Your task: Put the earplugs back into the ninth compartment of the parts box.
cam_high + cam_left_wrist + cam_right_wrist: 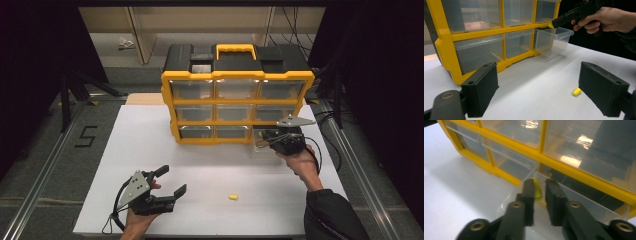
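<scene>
The right tool [264,142] is poised over the pulled-out clear plastic drawer [554,40] at the bottom right of the yellow-framed organiser cabinet with its nine transparent drawers [237,105]. In the right gripper view a small yellow foam piece [537,188] sits against the inner face of one jaw, with a gap between it and the other jaw. So the jaws look slightly parted, and the piece seems to be just released or only clinging to the pad; I cannot tell which.

If the step is dropping that piece into the drawer, the sensible thing is to keep the tip well inside the drawer's rim, open the jaws a little more, and give the piece a moment to fall free before drawing back. A light foam bit may stick to the pad, so a gentle tilt could help. Lifting straight up would avoid nudging the thin drawer wall.

The left tool [167,182] rests low near the front of the white tabletop [150,145], jaws wide apart and empty. A second small yellow foam cylinder [233,197] lies on the tabletop, near its right jaw in the left gripper view, likely the next one to fetch.
</scene>
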Tool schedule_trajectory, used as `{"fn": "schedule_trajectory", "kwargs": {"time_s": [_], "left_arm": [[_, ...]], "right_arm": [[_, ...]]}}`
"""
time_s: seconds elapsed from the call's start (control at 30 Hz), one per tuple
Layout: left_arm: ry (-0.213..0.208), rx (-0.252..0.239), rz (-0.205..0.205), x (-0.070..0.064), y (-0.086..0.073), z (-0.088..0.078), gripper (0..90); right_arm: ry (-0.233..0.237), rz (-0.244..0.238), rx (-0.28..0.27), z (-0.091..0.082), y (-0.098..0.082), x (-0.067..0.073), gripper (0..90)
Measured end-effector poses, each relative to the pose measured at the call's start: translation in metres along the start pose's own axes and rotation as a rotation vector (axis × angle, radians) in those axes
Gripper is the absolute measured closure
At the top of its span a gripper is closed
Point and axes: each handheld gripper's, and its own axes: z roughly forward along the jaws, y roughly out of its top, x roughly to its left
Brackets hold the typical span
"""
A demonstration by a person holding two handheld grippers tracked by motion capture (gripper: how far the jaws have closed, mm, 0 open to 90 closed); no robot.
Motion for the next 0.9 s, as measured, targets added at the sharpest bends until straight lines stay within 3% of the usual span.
{"fn": "schedule_trajectory", "kwargs": {"time_s": [0.47, 0.6, 0.9], "left_arm": [[0.001, 0.001, 0.000, 0.000, 0.000, 0.000, 15.6], [0.003, 0.003, -0.002, 0.000, 0.000, 0.000, 15.6], [0.001, 0.003, -0.003, 0.000, 0.000, 0.000, 15.6]], "right_arm": [[0.018, 0.004, -0.030, -0.008, 0.006, 0.007, 43.1], [0.081, -0.021, -0.058, -0.014, 0.009, 0.020, 35.7], [0.218, -0.108, -0.085, -0.025, 0.015, 0.060, 27.8]]}}
